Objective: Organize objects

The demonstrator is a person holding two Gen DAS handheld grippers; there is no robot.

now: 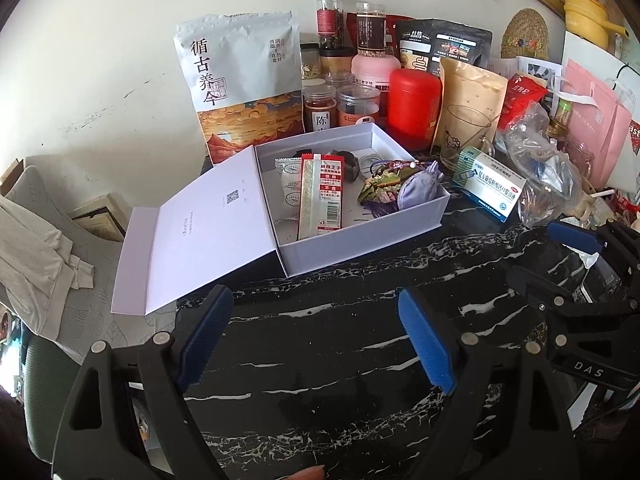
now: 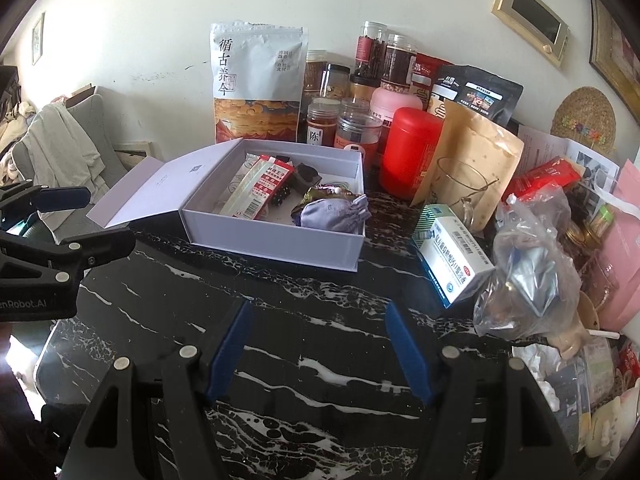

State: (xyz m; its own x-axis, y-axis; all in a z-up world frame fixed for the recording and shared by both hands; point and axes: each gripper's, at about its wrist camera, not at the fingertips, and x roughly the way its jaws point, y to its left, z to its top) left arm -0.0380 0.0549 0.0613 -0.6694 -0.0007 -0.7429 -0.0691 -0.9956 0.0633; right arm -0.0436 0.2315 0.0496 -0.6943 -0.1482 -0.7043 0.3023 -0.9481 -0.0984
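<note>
black marble table (image 1: pixel 320 344) with white veins lies under both my grippers. my left gripper (image 1: pixel 316 344) is spread wide and holds nothing, and my right gripper (image 2: pixel 318 350) is spread and bare too. the white box (image 1: pixel 360 240) sits open near the wall, its lid (image 1: pixel 192 240) flat to the left. inside lie a red packet (image 1: pixel 322 196) and a lilac pouch (image 1: pixel 420 188). a medicine carton (image 2: pixel 456 256) rests just right of the box, beside a clear plastic bag (image 2: pixel 524 264).

Bare black marble table (image 2: pixel 320 320) before open white box (image 2: pixel 276 248), medicine carton (image 2: pixel 456 260) and plastic bag (image 2: pixel 524 276) crowding right, jars behind.
</note>
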